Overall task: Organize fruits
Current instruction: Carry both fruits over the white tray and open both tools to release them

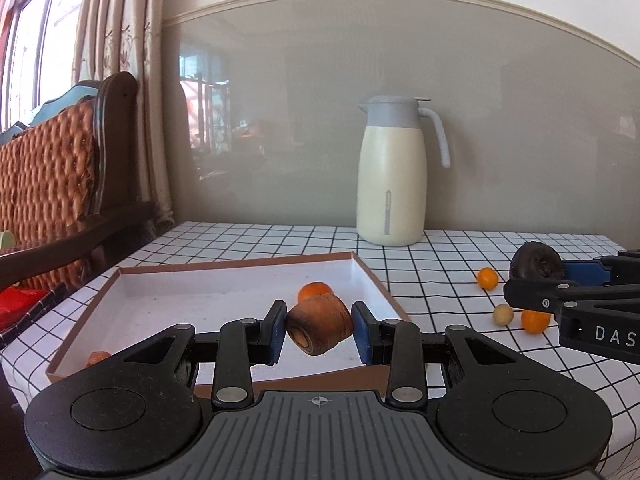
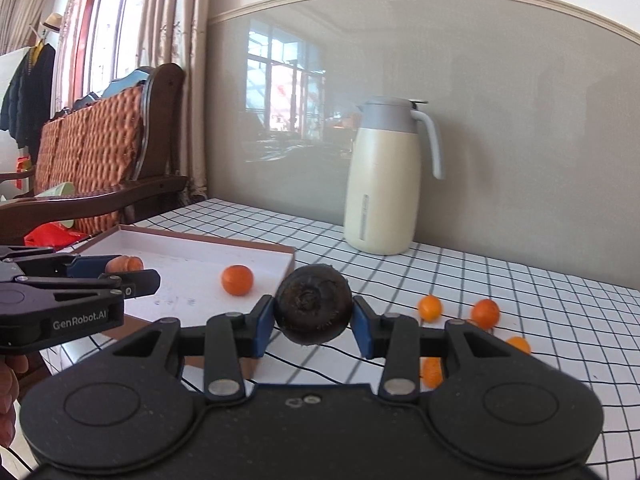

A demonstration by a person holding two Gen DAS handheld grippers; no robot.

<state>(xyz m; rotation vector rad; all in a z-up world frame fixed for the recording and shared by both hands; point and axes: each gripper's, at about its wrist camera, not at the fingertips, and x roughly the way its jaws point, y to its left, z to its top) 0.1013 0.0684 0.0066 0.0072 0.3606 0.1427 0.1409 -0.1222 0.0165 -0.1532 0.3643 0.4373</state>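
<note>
My left gripper [image 1: 319, 330] is shut on a brown carrot-like chunk [image 1: 320, 325] and holds it above the white box tray [image 1: 160, 300]. An orange fruit [image 1: 314, 290] lies in the tray behind it, another orange piece [image 1: 98, 358] at the tray's near left. My right gripper [image 2: 313, 322] is shut on a dark round fruit [image 2: 314, 306] above the table, just right of the tray [image 2: 180, 256]. It shows in the left wrist view [image 1: 560, 280] at the right edge. The left gripper [image 2: 128, 276] shows at the left of the right wrist view.
A cream thermos jug [image 1: 394, 176] stands at the back by the wall. Small orange fruits [image 1: 488, 278] [image 1: 535, 320] and a pale one [image 1: 503, 314] lie on the checked cloth right of the tray. A wicker chair [image 1: 52, 184] stands left of the table.
</note>
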